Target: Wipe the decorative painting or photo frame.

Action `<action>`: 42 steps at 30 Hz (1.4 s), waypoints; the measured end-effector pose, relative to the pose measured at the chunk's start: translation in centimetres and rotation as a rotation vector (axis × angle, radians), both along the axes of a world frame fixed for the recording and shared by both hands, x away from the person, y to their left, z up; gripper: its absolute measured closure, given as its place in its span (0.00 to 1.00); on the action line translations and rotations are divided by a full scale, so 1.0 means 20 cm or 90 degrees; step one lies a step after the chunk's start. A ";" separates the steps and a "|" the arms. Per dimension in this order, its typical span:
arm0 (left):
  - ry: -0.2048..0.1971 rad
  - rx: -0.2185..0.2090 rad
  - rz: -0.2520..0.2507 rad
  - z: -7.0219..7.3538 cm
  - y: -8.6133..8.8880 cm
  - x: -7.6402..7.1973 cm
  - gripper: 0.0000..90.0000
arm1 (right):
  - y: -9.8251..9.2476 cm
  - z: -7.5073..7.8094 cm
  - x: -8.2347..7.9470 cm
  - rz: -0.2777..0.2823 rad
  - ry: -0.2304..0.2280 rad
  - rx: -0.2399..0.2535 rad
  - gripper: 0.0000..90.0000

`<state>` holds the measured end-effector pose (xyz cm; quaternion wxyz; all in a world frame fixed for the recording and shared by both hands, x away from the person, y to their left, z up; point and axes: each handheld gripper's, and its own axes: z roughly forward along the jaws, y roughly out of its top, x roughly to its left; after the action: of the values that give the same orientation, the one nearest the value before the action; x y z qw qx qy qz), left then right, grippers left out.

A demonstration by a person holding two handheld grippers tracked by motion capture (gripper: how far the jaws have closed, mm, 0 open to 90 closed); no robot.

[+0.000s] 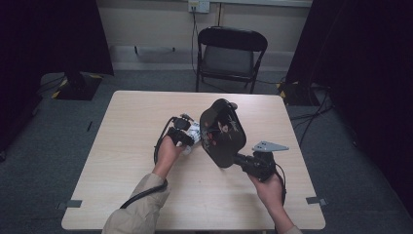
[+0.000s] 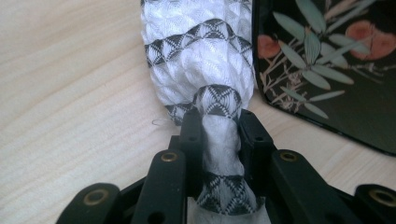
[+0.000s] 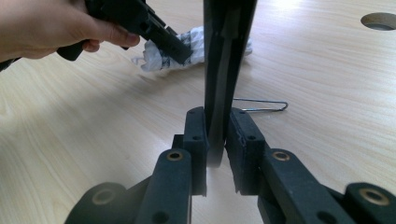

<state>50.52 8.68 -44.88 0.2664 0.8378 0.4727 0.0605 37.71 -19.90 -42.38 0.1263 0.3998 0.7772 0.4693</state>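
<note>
Cloth (image 2: 201, 56) – soft, light, bunched on the table (image 1: 146, 117) beside the lacquer tray (image 1: 221, 134); your left gripper (image 2: 219, 123) pinches it, right gripper (image 3: 217, 135) clamps the tray's stiff, slick rim – hold firm.

Black gripper (image 2: 219, 135) jaws, brass-ringed screw holes; beige sleeve (image 1: 141, 204); black cable (image 1: 141, 195).

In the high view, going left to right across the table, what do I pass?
Left gripper shut on the white cloth with grey pattern → black lacquered tray with painted leaves, held tilted up on edge → right gripper clamping the tray's rim → grey three-cornered plate on top of that gripper.
</note>
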 end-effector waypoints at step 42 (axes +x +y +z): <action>0.017 -0.058 -0.054 -0.07 -0.01 -0.41 0.83 | 0.02 -0.01 0.00 -0.012 0.004 0.000 0.88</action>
<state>42.32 8.43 -46.26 0.3005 0.8450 0.4422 0.0166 37.78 -19.59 -42.59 0.1284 0.4084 0.7737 0.4671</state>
